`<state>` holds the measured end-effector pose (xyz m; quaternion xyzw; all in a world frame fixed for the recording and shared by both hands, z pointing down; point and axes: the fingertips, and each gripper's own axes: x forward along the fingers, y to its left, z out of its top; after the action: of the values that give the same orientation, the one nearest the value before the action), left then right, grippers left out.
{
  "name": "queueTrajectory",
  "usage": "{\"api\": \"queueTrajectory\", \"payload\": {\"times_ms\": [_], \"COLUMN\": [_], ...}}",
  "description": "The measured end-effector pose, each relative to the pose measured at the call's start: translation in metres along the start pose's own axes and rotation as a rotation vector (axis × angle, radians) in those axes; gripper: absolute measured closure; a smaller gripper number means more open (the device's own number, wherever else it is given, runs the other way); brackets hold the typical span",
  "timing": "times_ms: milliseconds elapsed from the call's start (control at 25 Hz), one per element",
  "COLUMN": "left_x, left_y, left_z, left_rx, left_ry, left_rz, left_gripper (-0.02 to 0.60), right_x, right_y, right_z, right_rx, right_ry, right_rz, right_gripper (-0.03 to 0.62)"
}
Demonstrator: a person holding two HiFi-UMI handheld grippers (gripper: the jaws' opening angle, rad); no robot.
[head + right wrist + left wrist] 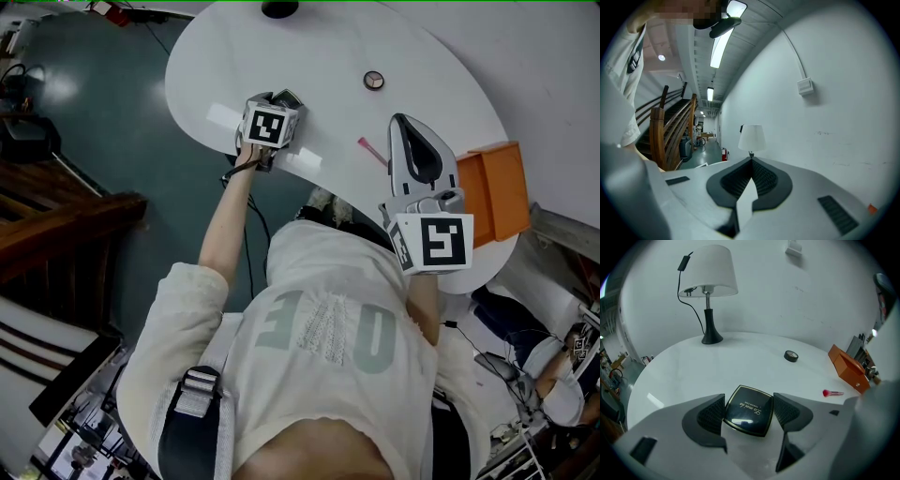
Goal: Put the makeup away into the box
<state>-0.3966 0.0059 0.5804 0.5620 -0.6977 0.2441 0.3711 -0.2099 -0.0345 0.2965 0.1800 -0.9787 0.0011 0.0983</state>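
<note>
A black square powder compact [749, 409] with a gold rim and gold lettering sits between the pads of my left gripper [749, 412], which press on its two sides. In the head view that gripper [274, 105] is over the near left part of the white table [319, 56], with the compact [287, 97] at its tip. My right gripper [405, 122] is shut on nothing and hovers near the table's right side; in its own view the gripper [751, 160] points at the wall. The orange box [502, 192] stands at the table's right edge, also in the left gripper view [848, 369].
A pink-tipped brush [371, 151] lies between the grippers, also seen from the left gripper [833, 393]. A small round dark case [374, 81] lies farther back [791, 356]. A white-shaded lamp [708, 287] stands at the far edge. A wooden staircase [670, 126] is off to the left.
</note>
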Motion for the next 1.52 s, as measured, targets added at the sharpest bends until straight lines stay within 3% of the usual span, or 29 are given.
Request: {"api": "queueTrajectory", "payload": {"times_ms": [200, 520, 720, 1120, 1240, 1520], "left_x": [-0.02, -0.126, -0.175, -0.198, -0.205, -0.186], "left_y": [-0.013, -0.082, -0.117, -0.139, -0.15, -0.246], "left_z": [0.034, 0.142, 0.181, 0.197, 0.197, 0.216], "left_rx": [0.04, 0.113, 0.146, 0.201, 0.234, 0.382], "left_ry": [-0.11, -0.478, -0.618, -0.667, -0.671, -0.642], "left_rz": [0.01, -0.011, -0.03, -0.017, -0.046, -0.239], "left_gripper": [0.25, 0.25, 0.25, 0.252, 0.252, 0.252], "right_x": [-0.004, -0.014, -0.024, -0.036, -0.041, -0.107], "right_y": [-0.003, -0.013, -0.023, -0.033, -0.034, -0.102], "right_z": [0.0, 0.011, 0.021, 0.02, 0.023, 0.014], "right_rx": [0.003, 0.017, 0.033, 0.05, 0.056, 0.112], "right_ry": [-0.004, -0.05, -0.094, -0.114, -0.125, -0.145], "right_rz": [-0.009, -0.078, -0.112, -0.135, -0.161, -0.407], "right_gripper": [0.591, 0.591, 0.591, 0.591, 0.591, 0.591]}}
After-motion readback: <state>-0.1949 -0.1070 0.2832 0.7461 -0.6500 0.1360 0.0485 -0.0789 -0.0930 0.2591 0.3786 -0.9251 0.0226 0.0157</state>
